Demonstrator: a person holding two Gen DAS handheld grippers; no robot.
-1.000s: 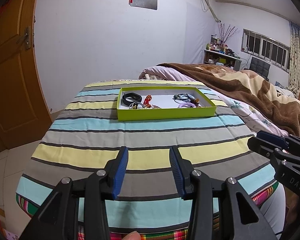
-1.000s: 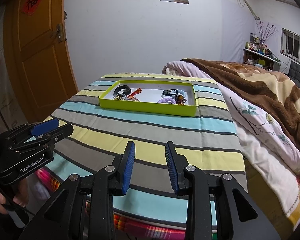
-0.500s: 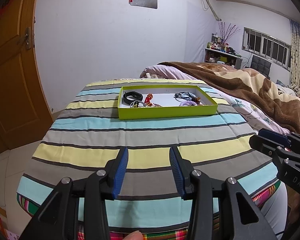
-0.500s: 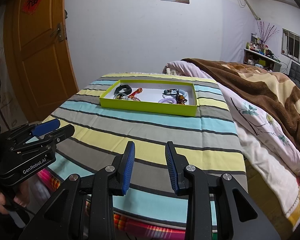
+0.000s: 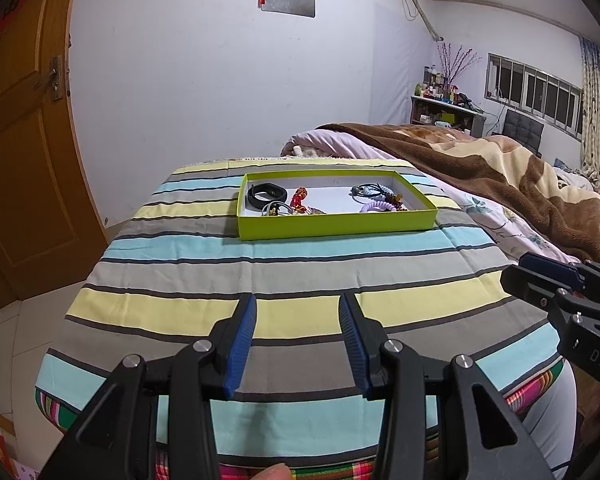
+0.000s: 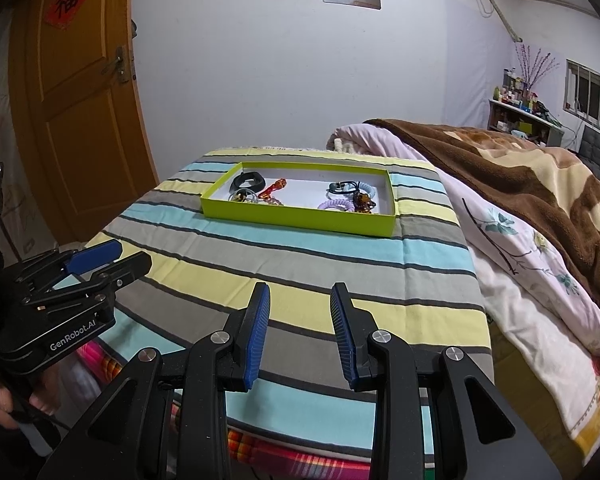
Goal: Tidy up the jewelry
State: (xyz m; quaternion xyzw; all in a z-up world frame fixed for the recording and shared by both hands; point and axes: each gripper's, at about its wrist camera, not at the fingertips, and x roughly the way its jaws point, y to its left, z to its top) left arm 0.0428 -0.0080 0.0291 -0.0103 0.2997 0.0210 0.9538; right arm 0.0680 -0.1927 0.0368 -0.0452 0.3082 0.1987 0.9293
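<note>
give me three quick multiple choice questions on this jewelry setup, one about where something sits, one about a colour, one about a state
1. Where in the tray does the black band lie?
A. left end
B. right end
C. outside the tray

2. What colour are the tray's walls?
A. red
B. lime green
C. white

3. How do the jaws of the left gripper and right gripper stand?
A. both open and empty
B. both shut on jewelry
C. one holds the tray

Answers:
1. A, the band sits at the left end, beside the red charm.
2. B, the rim and outer walls are lime green around a white floor.
3. A, the striped cloth shows through the gap between each pair of pads.
</note>
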